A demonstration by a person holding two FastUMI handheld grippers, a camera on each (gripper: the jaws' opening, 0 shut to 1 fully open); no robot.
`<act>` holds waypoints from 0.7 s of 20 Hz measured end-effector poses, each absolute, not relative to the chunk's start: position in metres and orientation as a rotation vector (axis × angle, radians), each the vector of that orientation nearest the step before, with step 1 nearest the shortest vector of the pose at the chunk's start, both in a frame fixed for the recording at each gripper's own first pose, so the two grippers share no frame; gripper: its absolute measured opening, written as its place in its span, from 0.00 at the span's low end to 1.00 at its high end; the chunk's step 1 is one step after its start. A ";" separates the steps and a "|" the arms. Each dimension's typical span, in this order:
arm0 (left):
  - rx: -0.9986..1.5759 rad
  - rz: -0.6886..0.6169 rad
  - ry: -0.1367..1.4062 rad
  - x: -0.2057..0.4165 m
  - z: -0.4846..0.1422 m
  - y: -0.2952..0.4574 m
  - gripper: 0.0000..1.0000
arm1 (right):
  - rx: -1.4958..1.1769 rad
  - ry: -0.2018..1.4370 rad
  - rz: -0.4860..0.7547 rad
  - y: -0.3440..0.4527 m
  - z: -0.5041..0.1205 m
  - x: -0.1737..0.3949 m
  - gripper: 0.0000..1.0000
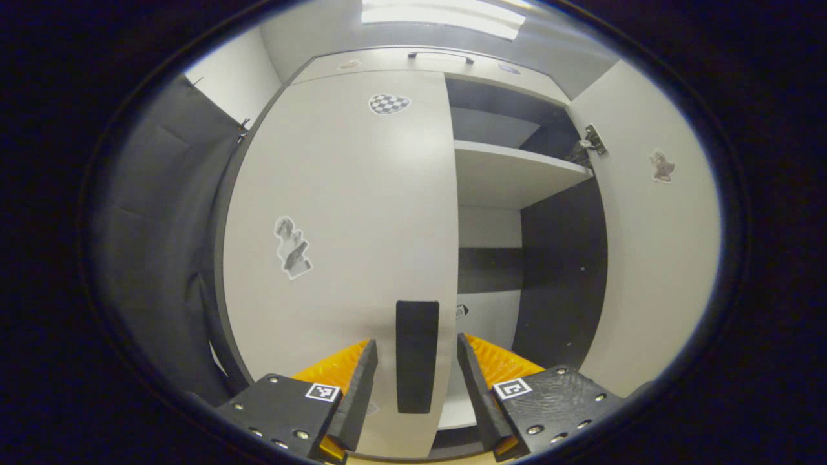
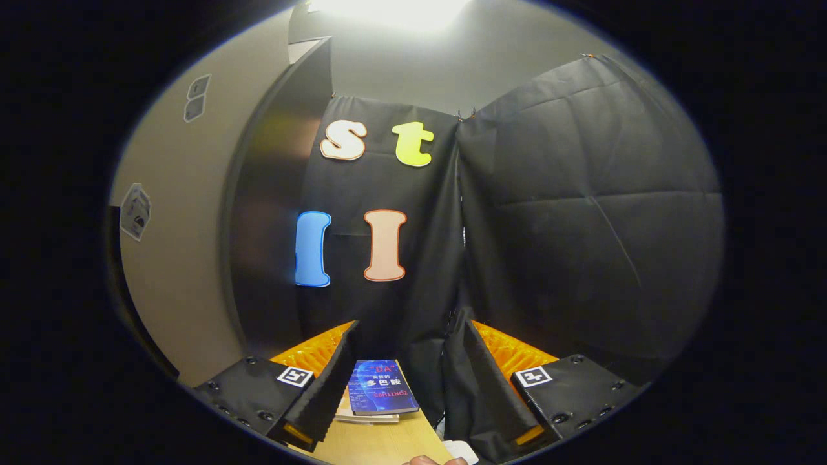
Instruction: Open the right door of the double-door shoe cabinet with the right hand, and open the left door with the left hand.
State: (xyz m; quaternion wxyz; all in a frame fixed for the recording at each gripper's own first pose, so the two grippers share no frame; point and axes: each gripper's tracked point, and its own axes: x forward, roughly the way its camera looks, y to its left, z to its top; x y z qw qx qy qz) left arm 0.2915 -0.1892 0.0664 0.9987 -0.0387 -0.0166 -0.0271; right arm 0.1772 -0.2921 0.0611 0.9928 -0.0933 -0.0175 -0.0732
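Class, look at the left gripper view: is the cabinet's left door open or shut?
Shut. The left door lies flat across its half of the cabinet, while the right door is swung out, baring a shelf. The left tool straddles the black handle.

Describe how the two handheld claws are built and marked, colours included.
Left claw: two black wedge-shaped fingers with ribbed orange backing, on black blocks with silver screws, each bearing a small white square black-patterned tag. Right claw: the same build, black fingers, orange ribbing, a square tag on each block. No cables visible.
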 end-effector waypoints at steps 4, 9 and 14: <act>-0.102 -0.003 -0.013 0.303 0.065 -0.187 0.62 | -0.162 -0.026 -0.125 -0.305 0.059 0.202 0.97; -0.085 0.026 0.002 0.304 0.066 -0.188 0.31 | -0.124 -0.014 -0.088 -0.311 0.054 0.229 0.96; -0.068 0.032 0.036 0.304 0.060 -0.188 0.22 | -0.092 -0.022 -0.054 -0.305 0.056 0.244 0.98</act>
